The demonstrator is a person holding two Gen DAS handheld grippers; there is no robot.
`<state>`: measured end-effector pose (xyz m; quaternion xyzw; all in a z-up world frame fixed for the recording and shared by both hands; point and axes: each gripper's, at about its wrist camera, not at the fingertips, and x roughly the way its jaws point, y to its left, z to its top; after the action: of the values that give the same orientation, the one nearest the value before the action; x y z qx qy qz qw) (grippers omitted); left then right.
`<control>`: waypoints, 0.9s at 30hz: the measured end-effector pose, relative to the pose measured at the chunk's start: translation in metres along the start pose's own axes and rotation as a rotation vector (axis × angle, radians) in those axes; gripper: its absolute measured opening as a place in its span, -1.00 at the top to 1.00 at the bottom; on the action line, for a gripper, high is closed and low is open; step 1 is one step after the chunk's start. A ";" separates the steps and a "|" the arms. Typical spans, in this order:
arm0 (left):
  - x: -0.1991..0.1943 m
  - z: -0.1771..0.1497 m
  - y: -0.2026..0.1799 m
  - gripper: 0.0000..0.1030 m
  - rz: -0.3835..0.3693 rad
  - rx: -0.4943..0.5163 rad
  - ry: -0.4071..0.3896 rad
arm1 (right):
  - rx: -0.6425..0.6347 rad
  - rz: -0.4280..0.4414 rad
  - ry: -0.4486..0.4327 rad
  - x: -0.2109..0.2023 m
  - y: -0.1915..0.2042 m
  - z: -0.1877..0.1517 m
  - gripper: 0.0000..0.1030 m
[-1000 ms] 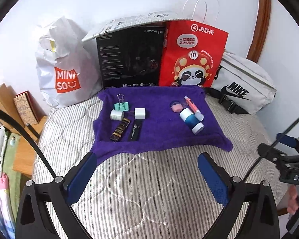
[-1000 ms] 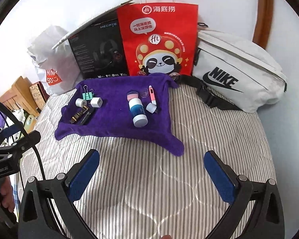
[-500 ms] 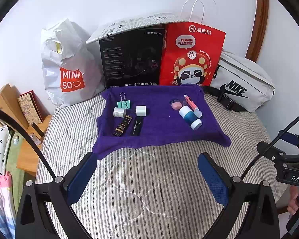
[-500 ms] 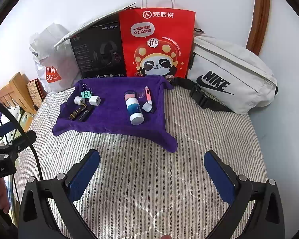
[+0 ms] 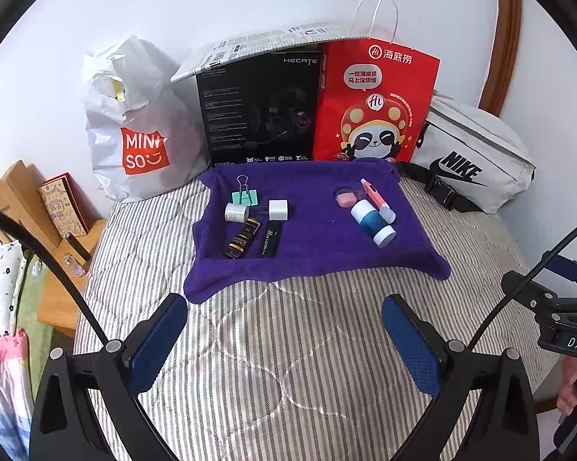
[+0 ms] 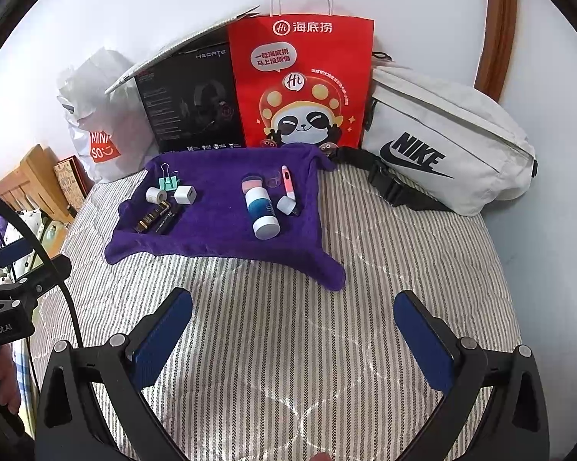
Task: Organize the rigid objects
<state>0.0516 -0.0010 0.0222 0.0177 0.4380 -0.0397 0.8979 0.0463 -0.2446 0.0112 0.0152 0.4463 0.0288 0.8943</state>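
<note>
Hovering over striped quilted bed, left gripper and right gripper fingers spread, empty. Purple towel well ahead of fingertips, small objects grouped two clusters: green binder clip left, blue-white cylindrical bottle right; sorting apparently done.

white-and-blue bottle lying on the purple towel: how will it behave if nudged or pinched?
The white-and-blue bottle lies on its side and looks cylindrical, so a sideways nudge would probably roll it, though the soft purple towel may damp that. Its smooth, likely plastic shell could slip in the jaws; gripping across the body seems safest.
</note>
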 end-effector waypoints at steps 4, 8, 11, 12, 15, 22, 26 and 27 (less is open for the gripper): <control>0.000 0.000 0.000 -0.98 0.000 -0.001 0.000 | 0.000 -0.001 0.001 0.000 0.000 0.000 -1.00; 0.002 -0.002 0.001 -0.98 -0.013 -0.001 0.007 | 0.000 0.001 -0.001 0.000 0.000 0.000 -1.00; 0.003 -0.002 0.001 -0.98 -0.007 0.005 0.008 | -0.002 0.000 -0.001 0.000 0.001 0.000 -1.00; 0.003 -0.002 0.001 -0.98 -0.007 0.005 0.009 | -0.003 0.001 0.000 0.000 0.001 -0.001 -1.00; 0.003 -0.002 0.001 -0.98 -0.006 0.005 0.011 | -0.004 0.001 0.001 -0.001 0.001 -0.001 -1.00; 0.006 -0.004 0.002 -0.98 -0.004 0.000 0.028 | -0.007 0.001 0.001 -0.001 0.002 -0.001 -1.00; 0.007 -0.004 0.002 -0.98 -0.005 0.002 0.031 | -0.005 0.002 0.002 -0.001 0.002 -0.001 -1.00; 0.007 -0.004 0.002 -0.98 -0.005 0.003 0.031 | -0.007 0.000 0.002 -0.001 0.002 -0.001 -1.00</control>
<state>0.0529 0.0009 0.0148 0.0184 0.4519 -0.0422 0.8909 0.0451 -0.2428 0.0114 0.0122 0.4472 0.0304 0.8939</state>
